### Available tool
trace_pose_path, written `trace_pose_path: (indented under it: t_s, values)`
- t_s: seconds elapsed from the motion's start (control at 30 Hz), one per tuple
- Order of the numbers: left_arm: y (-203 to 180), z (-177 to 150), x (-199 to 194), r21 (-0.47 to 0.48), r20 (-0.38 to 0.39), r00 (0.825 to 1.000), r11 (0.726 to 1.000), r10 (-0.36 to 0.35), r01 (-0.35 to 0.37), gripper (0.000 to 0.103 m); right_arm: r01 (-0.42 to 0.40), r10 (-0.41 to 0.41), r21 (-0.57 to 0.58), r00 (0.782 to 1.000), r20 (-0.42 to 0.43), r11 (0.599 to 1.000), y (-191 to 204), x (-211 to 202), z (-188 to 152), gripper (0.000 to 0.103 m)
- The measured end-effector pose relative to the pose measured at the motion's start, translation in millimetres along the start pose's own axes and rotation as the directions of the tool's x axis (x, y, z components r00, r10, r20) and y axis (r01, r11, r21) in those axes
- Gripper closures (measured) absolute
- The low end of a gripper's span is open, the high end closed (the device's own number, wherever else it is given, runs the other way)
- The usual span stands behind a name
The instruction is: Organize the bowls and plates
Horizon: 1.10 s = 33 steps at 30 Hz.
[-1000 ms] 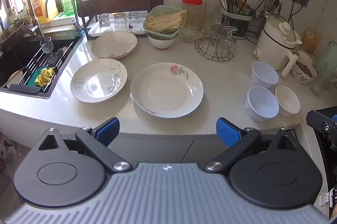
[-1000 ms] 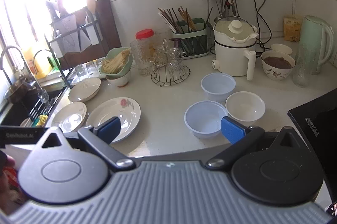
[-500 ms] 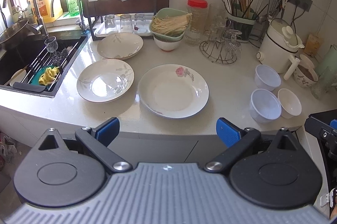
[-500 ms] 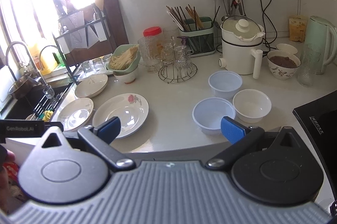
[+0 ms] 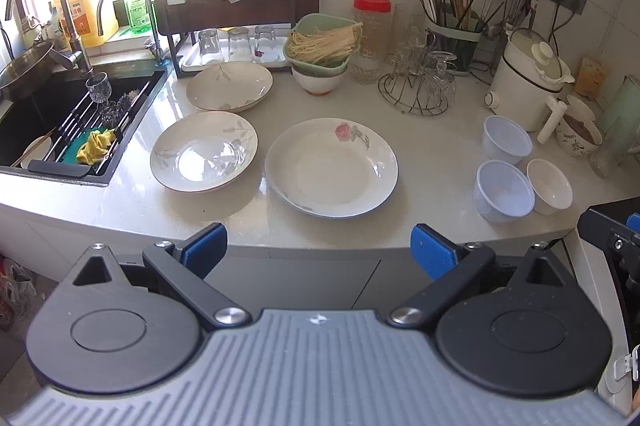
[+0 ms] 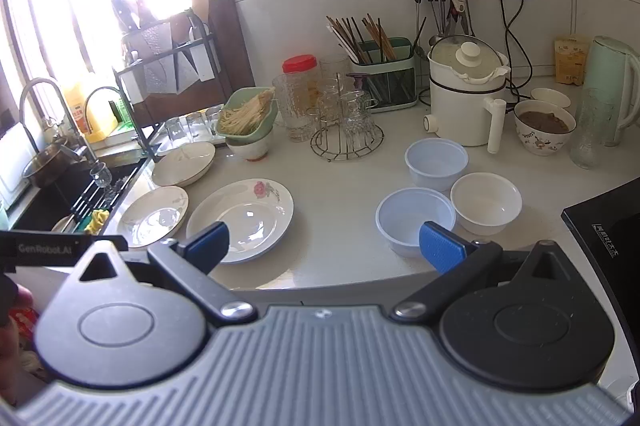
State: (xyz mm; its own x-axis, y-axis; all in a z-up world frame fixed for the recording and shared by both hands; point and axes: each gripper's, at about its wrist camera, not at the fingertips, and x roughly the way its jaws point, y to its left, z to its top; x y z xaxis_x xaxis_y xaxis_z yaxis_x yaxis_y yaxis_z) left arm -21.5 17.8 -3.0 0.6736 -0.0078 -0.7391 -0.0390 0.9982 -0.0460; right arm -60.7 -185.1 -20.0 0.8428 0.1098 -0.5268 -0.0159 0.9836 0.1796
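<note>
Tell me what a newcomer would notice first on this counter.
Three plates lie spread near the sink, the rose-patterned plate biggest and nearest the middle. Three small bowls cluster at the right by the white cooker. Both grippers, left gripper and right gripper, hang open, empty.

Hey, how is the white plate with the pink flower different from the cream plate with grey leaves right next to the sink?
The white plate with the pink flower is the larger of the two and has a bluish rim; the cream plate with grey leaves is smaller, with a brownish rim. The flower plate lies mid-counter, the leaf plate nearer the black sink. Both lie flat, empty and apart on the pale countertop.
</note>
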Motion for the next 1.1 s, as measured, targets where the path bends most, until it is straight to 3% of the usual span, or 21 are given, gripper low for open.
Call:
trace_pose_path:
  t_s: [0.57, 0.8, 1.1]
  values:
    - [21, -16, 16, -0.086, -0.024, 0.999, 0.995, 0.037, -0.039, 0.003, -0.017, 0.017, -0.031, 1.0, -0.007, 0.999, 13, 5, -10, 0.0]
    - [36, 3, 27, -0.065, -0.013, 0.999, 0.997, 0.032, -0.033, 0.003, -0.018, 0.017, -0.068, 1.0, -0.01, 0.998, 32, 10, -9, 0.0]
    - [69, 23, 42, -0.071, -0.024, 0.999, 0.996, 0.048, -0.05, 0.003, -0.042, 0.042, -0.025, 0.999, -0.003, 0.999, 59, 34, 5, 0.0]
